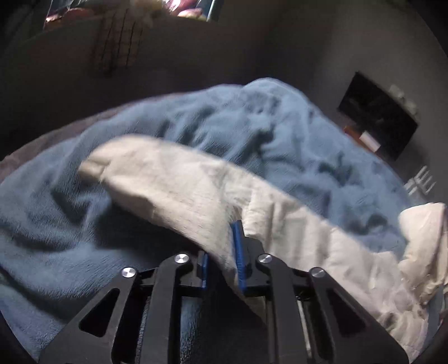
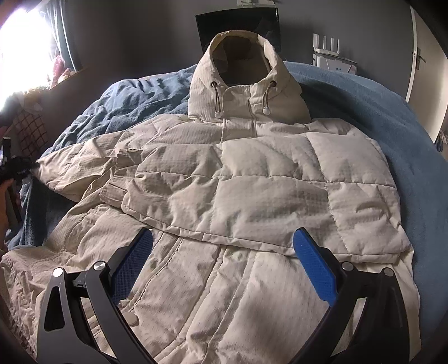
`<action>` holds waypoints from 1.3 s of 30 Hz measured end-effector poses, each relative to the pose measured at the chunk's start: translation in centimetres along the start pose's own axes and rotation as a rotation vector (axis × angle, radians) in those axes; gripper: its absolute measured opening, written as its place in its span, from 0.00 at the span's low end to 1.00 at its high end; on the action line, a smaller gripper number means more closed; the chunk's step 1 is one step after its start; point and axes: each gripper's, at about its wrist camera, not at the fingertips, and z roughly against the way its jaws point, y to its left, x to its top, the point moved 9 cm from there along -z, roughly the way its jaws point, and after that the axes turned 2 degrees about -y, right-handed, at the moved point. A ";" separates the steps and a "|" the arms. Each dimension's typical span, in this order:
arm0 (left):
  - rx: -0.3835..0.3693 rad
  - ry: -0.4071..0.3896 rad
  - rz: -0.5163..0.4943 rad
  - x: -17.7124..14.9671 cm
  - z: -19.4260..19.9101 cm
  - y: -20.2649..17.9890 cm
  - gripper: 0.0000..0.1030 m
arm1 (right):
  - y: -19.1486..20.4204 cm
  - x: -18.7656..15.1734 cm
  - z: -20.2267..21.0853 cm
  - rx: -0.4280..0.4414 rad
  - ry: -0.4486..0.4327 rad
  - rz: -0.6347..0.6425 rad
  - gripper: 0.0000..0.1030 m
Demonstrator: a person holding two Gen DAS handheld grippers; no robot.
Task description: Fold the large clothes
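The cream quilted hooded puffer jacket (image 2: 252, 179) lay front-up on the rumpled blue fleece blanket (image 2: 145, 98) covering the bed, one side already folded across its chest. Its long cream sleeve (image 1: 179, 182) ran up and away from the left tool (image 1: 222, 260), whose blue pads were pinched on the sleeve fabric. The right tool (image 2: 224, 257) hovered just above the jacket's lower front, its fingers (image 2: 313, 263) spread wide and gripping nothing. Beyond the hood (image 2: 240, 72) stood a dark wall screen (image 2: 238, 19).
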 end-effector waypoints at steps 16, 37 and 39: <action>-0.333 -0.309 -0.393 1.2 13.6 -19.0 0.08 | -0.2 0.2 0.4 0.009 -0.003 -0.016 0.94; -0.818 0.125 -0.922 -26.0 14.6 -36.0 0.06 | -5.9 1.1 1.2 -0.066 -0.043 -0.168 0.94; -0.809 0.195 -0.951 -28.0 13.9 -35.4 0.07 | -6.7 0.9 1.2 -0.073 -0.035 -0.197 0.94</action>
